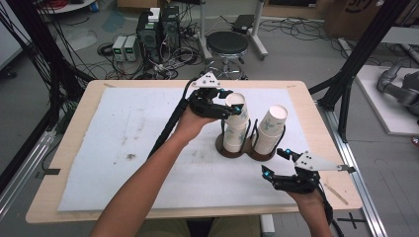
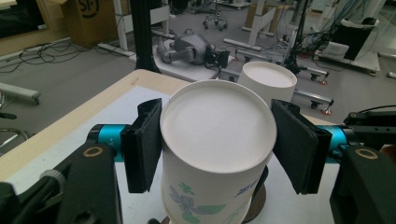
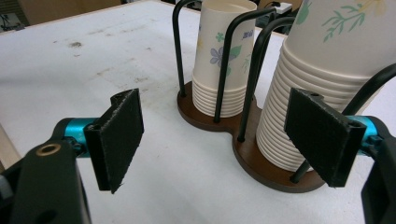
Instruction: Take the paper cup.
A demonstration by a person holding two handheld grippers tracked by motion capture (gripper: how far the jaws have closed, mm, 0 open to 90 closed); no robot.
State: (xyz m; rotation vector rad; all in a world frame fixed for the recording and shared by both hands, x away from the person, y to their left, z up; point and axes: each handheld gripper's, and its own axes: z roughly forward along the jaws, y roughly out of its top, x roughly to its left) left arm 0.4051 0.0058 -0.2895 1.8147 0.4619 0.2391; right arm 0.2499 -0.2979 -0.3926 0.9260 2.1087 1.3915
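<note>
The left gripper [image 1: 232, 106] was clenched on the top cup [image 2: 215, 140] of the left stack, its black pads [image 2: 144, 144] pressing the cup's sides just below its upturned base. Gripping that high probably let the one cup come free while the rest stayed nested. The cups sat upside down in two stacks on a brown wooden holder [image 1: 247, 150] near the middle of the bench [image 1: 74, 148], on its white mat [image 1: 123, 138]. Black wire hoops [image 3: 224, 60] rose around each stack, apparently to keep the cups upright and guide them straight up.

The right gripper [image 1: 282, 165] hung released just beside the holder's near edge, touching nothing; its jaws stood wide apart, framing the right stack [image 3: 322, 84]. It seemed to wait there so it could steady the holder or take a cup from its own side.
</note>
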